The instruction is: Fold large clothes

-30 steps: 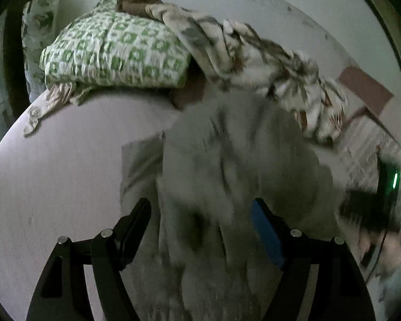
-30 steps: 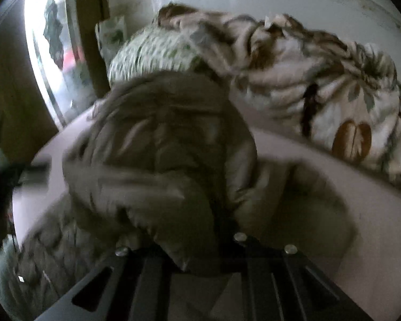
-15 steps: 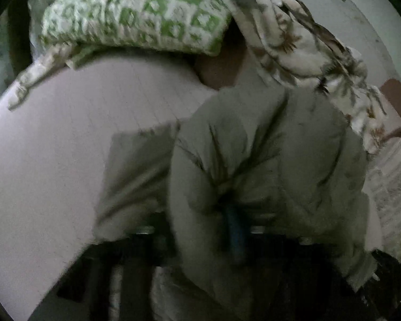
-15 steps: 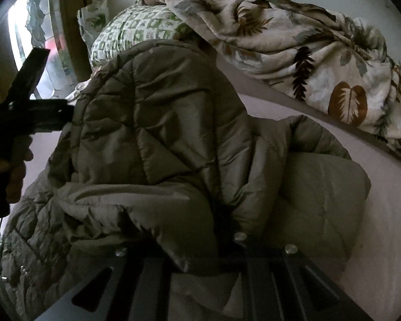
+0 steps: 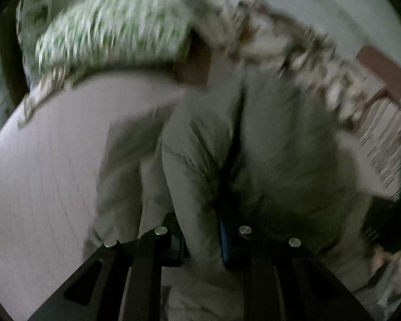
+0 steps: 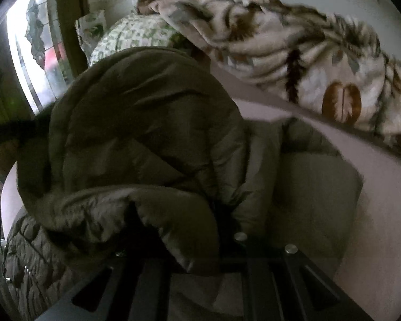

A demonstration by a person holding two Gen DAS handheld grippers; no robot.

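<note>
An olive-grey quilted jacket [image 6: 152,139] lies on a pale pinkish sheet [image 5: 45,165], beside a green-and-white patterned pillow [image 5: 112,32] and a cream blanket [image 6: 307,61] with seemingly brown leaves.

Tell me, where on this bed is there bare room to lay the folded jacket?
The bare sheet left of the olive jacket, below the green pillow, is free. A narrower strip lies between the jacket and the leaf-print blanket. The head end is crowded.

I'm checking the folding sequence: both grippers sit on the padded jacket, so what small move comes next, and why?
Probably lift and carry the fold across together: the left gripper and right gripper are both shut on the olive jacket, which is bunched on the bed.
</note>
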